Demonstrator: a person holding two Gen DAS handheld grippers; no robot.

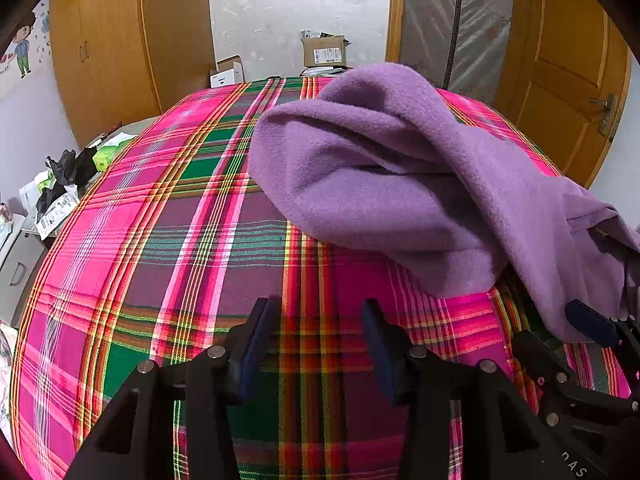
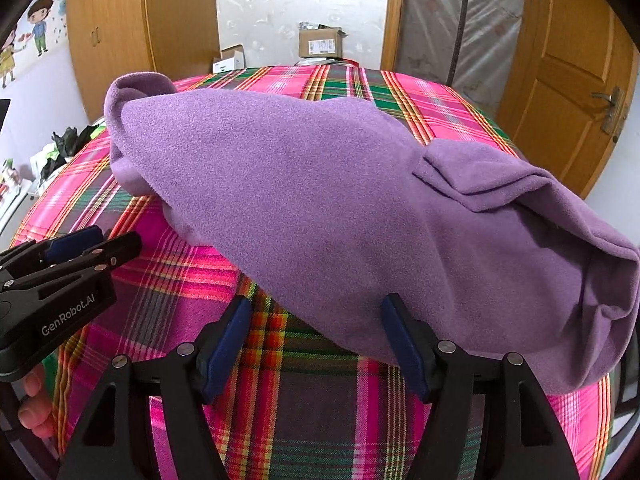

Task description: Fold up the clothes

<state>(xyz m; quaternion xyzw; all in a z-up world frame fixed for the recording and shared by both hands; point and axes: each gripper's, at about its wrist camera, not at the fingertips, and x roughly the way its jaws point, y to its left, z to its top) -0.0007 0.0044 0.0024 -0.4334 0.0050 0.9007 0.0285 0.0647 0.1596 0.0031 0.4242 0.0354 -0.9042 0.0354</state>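
On the pink, green and purple plaid cloth (image 1: 208,240) that covers the broad surface lies a purple fleece garment (image 2: 320,208), bunched and partly folded over itself; which garment it is cannot be made out, though a flap-like piece (image 2: 472,172) shows near its right end in the right wrist view. What the cloth covers is hidden beneath it.

The left gripper (image 1: 320,344) stands with its jaws wide apart over bare plaid, nothing between them, the fleece lying ahead and to its right. The right gripper (image 2: 316,344) also has its jaws spread wide; the lower edge of the fleece hangs just beyond the fingertips, the right finger's tip at the fabric's edge, but the pads do not press on it.

In the left wrist view the garment's right end runs out of the frame, and the right gripper is seen only in part at the lower right corner. In the right wrist view, a few fingertips (image 2: 34,400) of the person's left hand show under the left gripper's body at the frame's edge.

Behind stand wooden wardrobes (image 1: 120,40), a door (image 2: 568,72) and cardboard boxes (image 1: 324,51).
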